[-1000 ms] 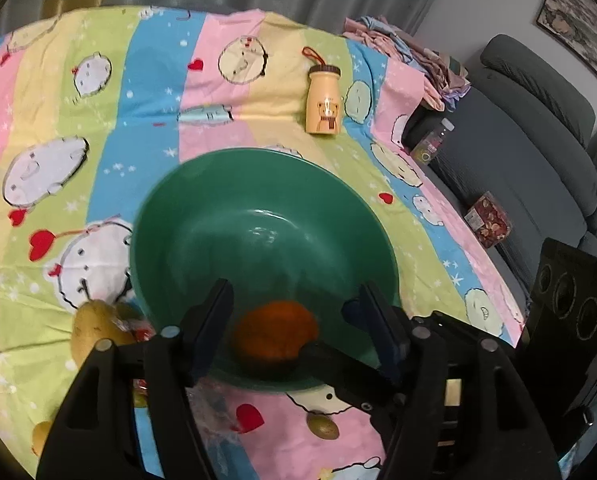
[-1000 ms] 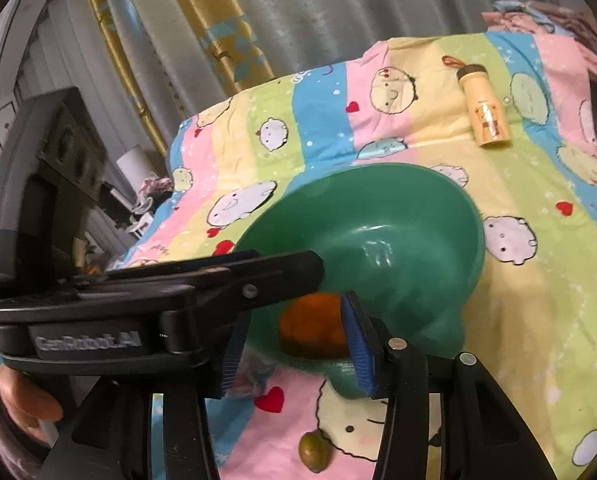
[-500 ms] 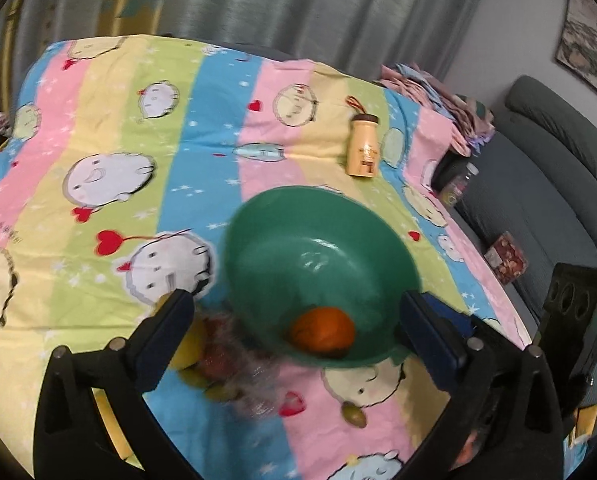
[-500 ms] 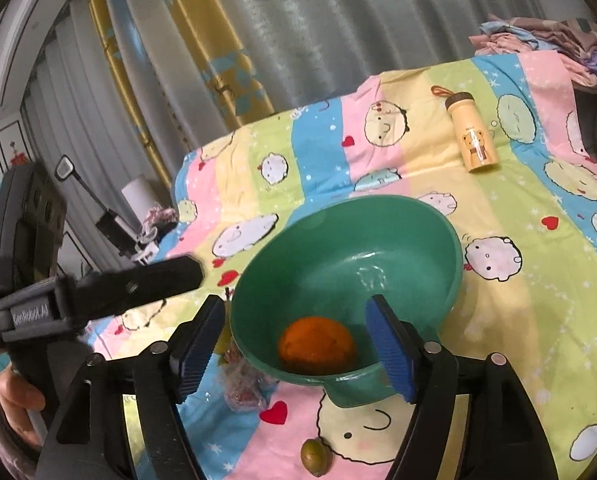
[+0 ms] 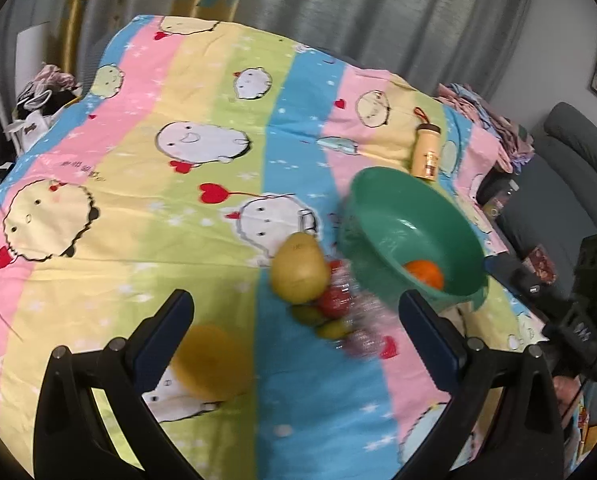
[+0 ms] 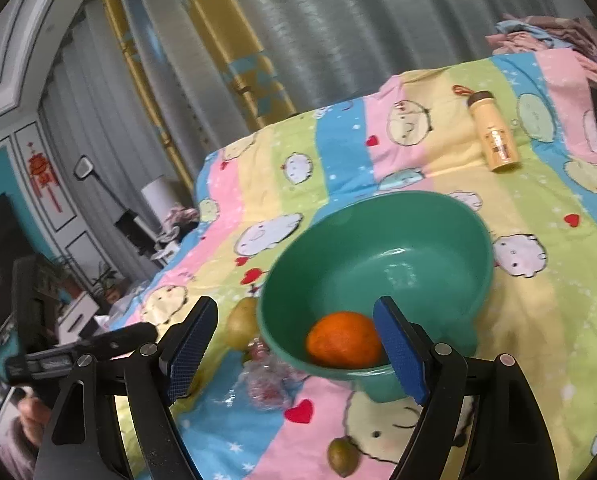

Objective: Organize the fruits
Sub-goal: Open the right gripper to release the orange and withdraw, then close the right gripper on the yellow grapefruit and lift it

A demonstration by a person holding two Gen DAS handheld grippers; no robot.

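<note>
what changed: a second ago both grippers sat at the green bowl (image 6: 378, 276) with the orange (image 6: 344, 344) between the right one's pads; now the orange lies loose inside the bowl, and our left view has swung off the bowl to the fruit beside it.
left gripper (image 5: 298, 344): jaws wider than a second ago, as wide as we see them go, and holding nothing; the view is blurred.
right gripper (image 6: 294, 352): jaws opening, blue pads clear of the orange, which sits low in the bowl just beyond them; nothing held.
meaning for the task: we judge one fruit is placed and the left hand is lining up for the next.
fruit not yet in: a yellow pear (image 5: 298, 272) just left of the bowl, small red and green fruits (image 5: 326, 312) touching it in a crinkled clear wrapper, a blurred yellow fruit (image 5: 214, 360) near the left gripper's left finger, and one small green fruit (image 6: 342, 458) alone on the cloth.
orange, look: round, bright, matte dimpled skin, resting against the bowl's near wall.
other: a beige bottle (image 6: 494, 132) lies on the striped cloth (image 5: 138, 216), well beyond the bowl.
</note>
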